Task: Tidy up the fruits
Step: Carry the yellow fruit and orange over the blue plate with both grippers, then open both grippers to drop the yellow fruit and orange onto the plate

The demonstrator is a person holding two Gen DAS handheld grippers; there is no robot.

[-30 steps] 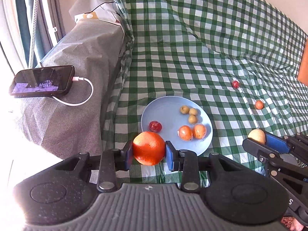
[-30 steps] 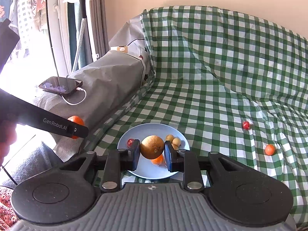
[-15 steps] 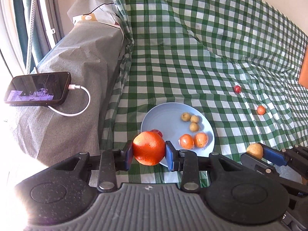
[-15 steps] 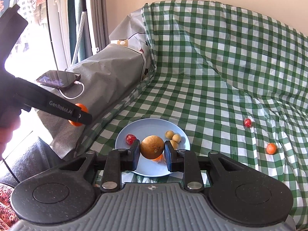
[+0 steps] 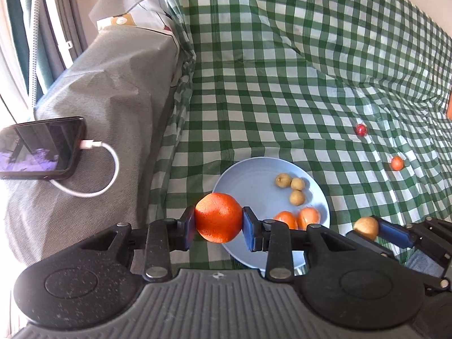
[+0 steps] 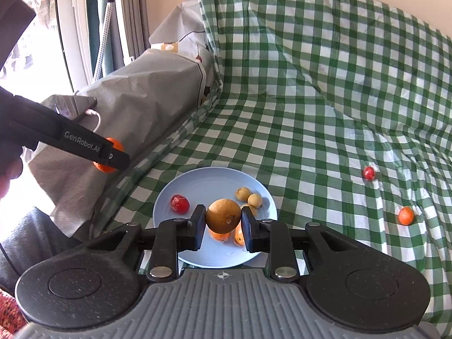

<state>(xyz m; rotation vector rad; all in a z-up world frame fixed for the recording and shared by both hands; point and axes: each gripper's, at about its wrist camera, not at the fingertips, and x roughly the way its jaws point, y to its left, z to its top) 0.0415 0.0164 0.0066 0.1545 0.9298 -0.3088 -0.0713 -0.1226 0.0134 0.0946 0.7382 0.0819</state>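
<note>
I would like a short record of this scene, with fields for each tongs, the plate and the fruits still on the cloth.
left tongs: shut on large orange citrus fruit
right tongs: shut on round brown fruit
light blue round plate: one red fruit, three small tan fruits, two orange fruits
green checked cloth: small red fruit, small orange fruit

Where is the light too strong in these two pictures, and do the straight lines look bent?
Left wrist view: daylight blows out the left edge beside the phone; the checked cloth curves from fisheye distortion. Right wrist view: the window side is overexposed, and the blue plate stays sharp.
</note>
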